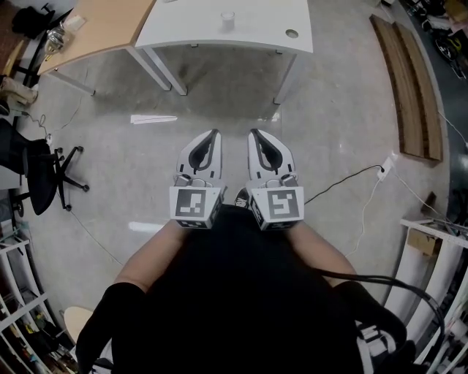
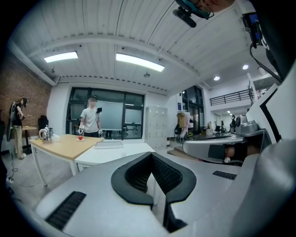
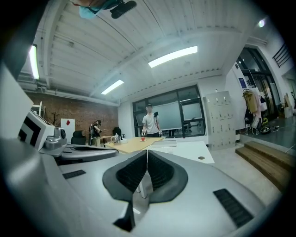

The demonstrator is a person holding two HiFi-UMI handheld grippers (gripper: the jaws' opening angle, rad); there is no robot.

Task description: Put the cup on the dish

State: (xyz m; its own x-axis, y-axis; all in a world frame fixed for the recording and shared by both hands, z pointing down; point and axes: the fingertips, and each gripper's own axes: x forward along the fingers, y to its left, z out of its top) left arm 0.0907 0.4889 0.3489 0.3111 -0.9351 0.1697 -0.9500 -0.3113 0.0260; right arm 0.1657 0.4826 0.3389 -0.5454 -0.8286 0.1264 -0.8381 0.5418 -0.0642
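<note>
My left gripper (image 1: 214, 134) and right gripper (image 1: 253, 134) are held side by side in front of my body, above the floor. Both point toward a white table (image 1: 256, 22) and both are shut with nothing between the jaws. A small pale cup (image 1: 227, 17) stands on that table's far part. In the left gripper view the left gripper (image 2: 151, 155) has its pads together. A small red cup on a saucer (image 2: 80, 137) sits far off on a wooden table (image 2: 64, 147). In the right gripper view the right gripper (image 3: 147, 152) is shut too, and the red cup (image 3: 143, 138) shows in the distance.
A person (image 2: 90, 121) stands at the far end of the wooden table. A flat tray (image 2: 109, 144) lies on the white table. A black office chair (image 1: 44, 175) stands at the left. A cable (image 1: 351, 179) and power strip (image 1: 386, 164) lie on the floor at the right, near wooden steps (image 1: 409, 88) and shelves (image 1: 439, 241).
</note>
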